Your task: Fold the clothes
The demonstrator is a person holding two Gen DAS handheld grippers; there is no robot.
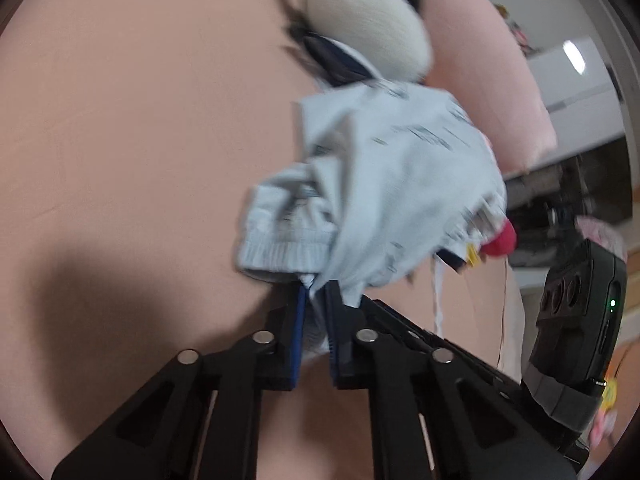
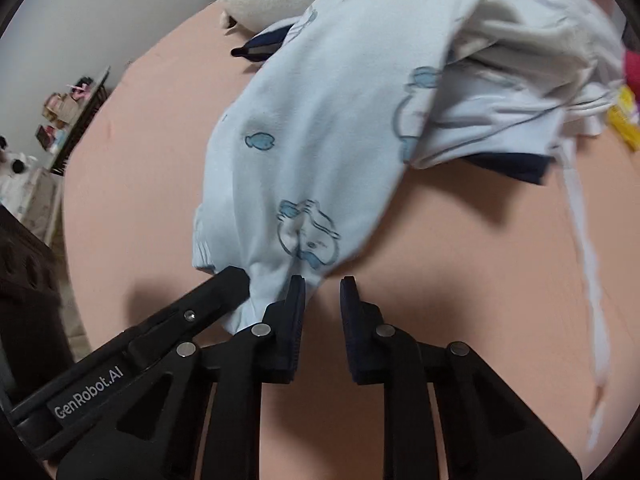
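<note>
A light blue child's garment (image 1: 384, 184) with blue animal prints hangs lifted above a pink bed sheet (image 1: 140, 120). My left gripper (image 1: 316, 296) is shut on its lower edge, next to a ribbed cuff. In the right wrist view the same garment (image 2: 320, 128) stretches up to the clothes pile. My right gripper (image 2: 322, 292) is open with nothing between its fingers, just right of the gripped cloth. The left gripper's finger (image 2: 224, 284) comes in from the left, pinching the cloth. The right gripper's body (image 1: 576, 320) shows at the right edge of the left wrist view.
A pile of clothes lies behind: a navy garment (image 2: 512, 166), white cloth (image 2: 532, 32), a red item (image 1: 500, 240), a yellow item (image 2: 624, 120). A white drawstring (image 2: 584, 248) dangles. A white plush toy (image 1: 360, 12) and a pink pillow (image 1: 492, 80) lie beyond. Shelves (image 2: 68, 120) stand beside the bed.
</note>
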